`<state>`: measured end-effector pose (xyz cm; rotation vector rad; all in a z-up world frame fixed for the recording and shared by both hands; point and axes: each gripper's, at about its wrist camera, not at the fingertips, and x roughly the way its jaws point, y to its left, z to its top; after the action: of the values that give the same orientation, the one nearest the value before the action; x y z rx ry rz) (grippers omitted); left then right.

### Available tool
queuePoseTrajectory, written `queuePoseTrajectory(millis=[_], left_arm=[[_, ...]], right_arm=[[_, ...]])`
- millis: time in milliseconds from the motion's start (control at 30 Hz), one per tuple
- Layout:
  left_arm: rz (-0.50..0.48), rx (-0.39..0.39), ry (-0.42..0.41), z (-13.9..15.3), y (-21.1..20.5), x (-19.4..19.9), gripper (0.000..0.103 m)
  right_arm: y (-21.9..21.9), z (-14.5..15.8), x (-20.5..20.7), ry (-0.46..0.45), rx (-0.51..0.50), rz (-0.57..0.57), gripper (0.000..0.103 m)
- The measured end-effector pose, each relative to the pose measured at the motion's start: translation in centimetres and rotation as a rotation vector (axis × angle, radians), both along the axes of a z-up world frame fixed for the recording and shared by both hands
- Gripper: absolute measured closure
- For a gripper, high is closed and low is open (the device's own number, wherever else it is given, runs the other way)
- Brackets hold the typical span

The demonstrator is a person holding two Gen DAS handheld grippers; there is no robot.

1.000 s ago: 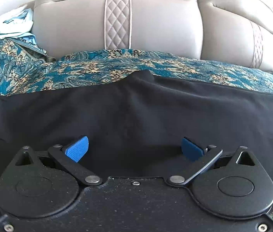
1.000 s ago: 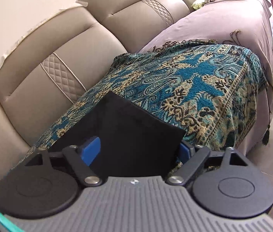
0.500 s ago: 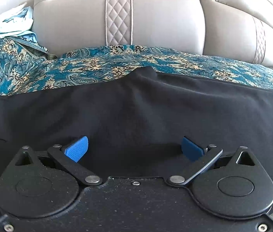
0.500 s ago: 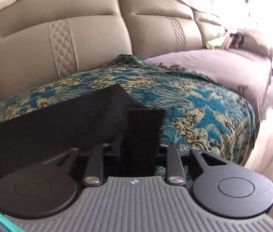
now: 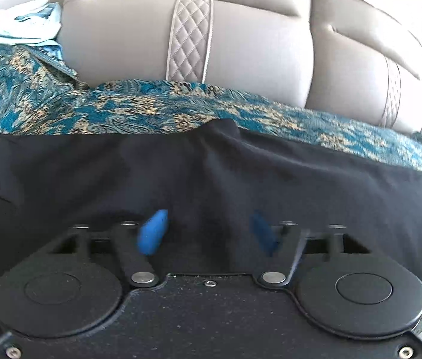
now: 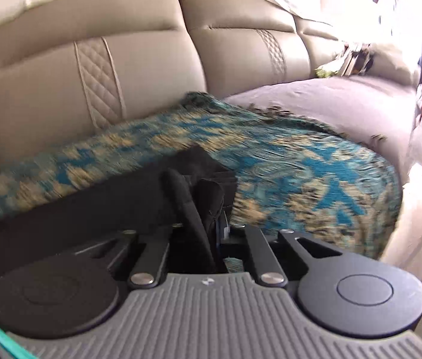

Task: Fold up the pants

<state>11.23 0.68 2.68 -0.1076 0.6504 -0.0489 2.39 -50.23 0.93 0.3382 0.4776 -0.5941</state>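
1. Pants (image 5: 211,173) of smooth, matte black cloth lie spread on a sofa seat, on top of a woven teal-and-gold paisley throw (image 5: 61,110). Their long axis runs side to side along the seat, parallel to the backrest (image 5: 121,39); one end reaches the throw's right-hand part, near the seat's front edge.
2. The far edge of the pants shows a small raised peak in the left wrist view, with soft creases fanning from it.
3. The left gripper (image 5: 208,230) sits low over the black cloth. Its blue ribbed fingers (image 5: 152,233) are closing, blurred by motion, with cloth bunched between them; they do not yet pinch it.
4. The right gripper (image 6: 211,224) is at the pants' end. Its fingers are closing and already clenched on a gathered, upright ridge of the black cloth, which stands up in folds between them.
5. The backrest is pale grey-beige leather with padded cushions and quilted diamond strips.
6. A light blue garment (image 5: 22,27) lies crumpled at the seat's left end. To the right, a plain mauve cover (image 6: 330,104) with a fringed edge continues along the sofa.
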Motion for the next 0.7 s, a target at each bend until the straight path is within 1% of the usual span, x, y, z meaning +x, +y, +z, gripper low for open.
queuePoseTrajectory(millis=[33, 67, 133, 200, 300, 400, 467, 567, 633, 700], left_arm=[[0.01, -0.007, 0.0, 0.1, 0.2, -0.2, 0.076], [0.015, -0.013, 0.001, 0.2, 0.3, -0.3, 0.085], [0.016, -0.025, 0.003, 0.3, 0.6, -0.6, 0.086], [0.017, -0.027, -0.003, 0.4, 0.7, -1.1, 0.086], [0.028, -0.025, -0.007, 0.6, 1.0, -1.8, 0.086], [0.047, -0.04, -0.008, 0.8, 1.6, -2.3, 0.086], [0.066, -0.05, -0.011, 1.0, 2.0, -2.7, 0.085], [0.093, -0.07, -0.018, 1.2, 2.7, -3.3, 0.085], [0.103, -0.085, -0.017, 1.3, 3.1, -3.7, 0.085], [0.112, -0.088, -0.019, 1.4, 3.5, -4.2, 0.082]], right_arm=[[0.4, 0.5, 0.2, -0.023, 0.017, 0.013, 0.093], [1.2, 1.1, 0.7, -0.046, 0.028, 0.038, 0.093], [3.4, 2.2, 1.8, -0.07, 0.028, 0.109, 0.093], [6.3, 3.2, 3.3, -0.076, 0.004, 0.203, 0.093], [11.8, 4.2, 5.9, -0.065, -0.034, 0.389, 0.093], [18.4, 4.8, 7.6, -0.047, -0.076, 0.585, 0.093], [23.0, 4.9, 7.9, -0.027, -0.102, 0.712, 0.093], [29.5, 4.7, 7.2, -0.007, -0.155, 0.883, 0.093], [33.1, 4.5, 6.3, 0.006, -0.195, 0.982, 0.093], [35.7, 4.3, 5.7, 0.024, -0.225, 1.053, 0.093]])
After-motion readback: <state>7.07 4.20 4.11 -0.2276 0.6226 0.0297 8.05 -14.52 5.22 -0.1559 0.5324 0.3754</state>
